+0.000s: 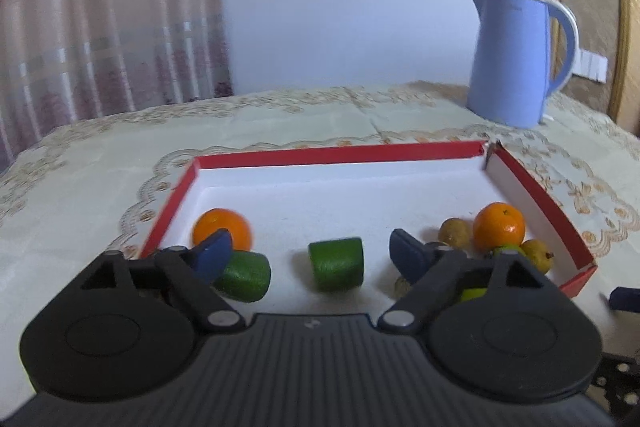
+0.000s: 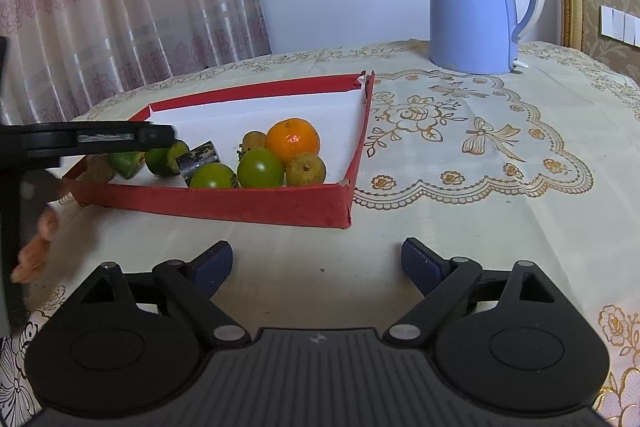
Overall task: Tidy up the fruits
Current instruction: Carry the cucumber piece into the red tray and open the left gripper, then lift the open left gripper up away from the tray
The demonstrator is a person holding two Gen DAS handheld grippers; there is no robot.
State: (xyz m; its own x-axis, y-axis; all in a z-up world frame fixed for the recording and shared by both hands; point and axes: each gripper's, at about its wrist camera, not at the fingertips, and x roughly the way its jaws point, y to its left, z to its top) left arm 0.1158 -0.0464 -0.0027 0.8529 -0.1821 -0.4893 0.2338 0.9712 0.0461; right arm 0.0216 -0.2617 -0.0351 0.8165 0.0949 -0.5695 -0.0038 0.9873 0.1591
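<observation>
— Where are the fruits?
— In the red tray [image 1: 536, 195] on the worktop [image 2: 460, 211]: one orange [image 1: 222, 227] at its left, green pieces [image 1: 337, 263] in the middle, another orange [image 2: 293, 140] with small green and yellowish fruits at its right.
— And the tools?
— The left tool [image 1: 310, 253] stands wide over the tray, gripping nothing; a green piece lies between its fingers. The right tool [image 2: 317, 263] stands wide and empty above the cloth.

A red-walled, white-floored tray [image 2: 240, 205] is filled with orange [image 2: 293, 140] and green fruit [image 2: 260, 167]. The surface [image 2: 460, 211] is covered in cream cloth patterned with gold flowers. A pale blue kettle [image 2: 470, 3] is seen behind.
</observation>
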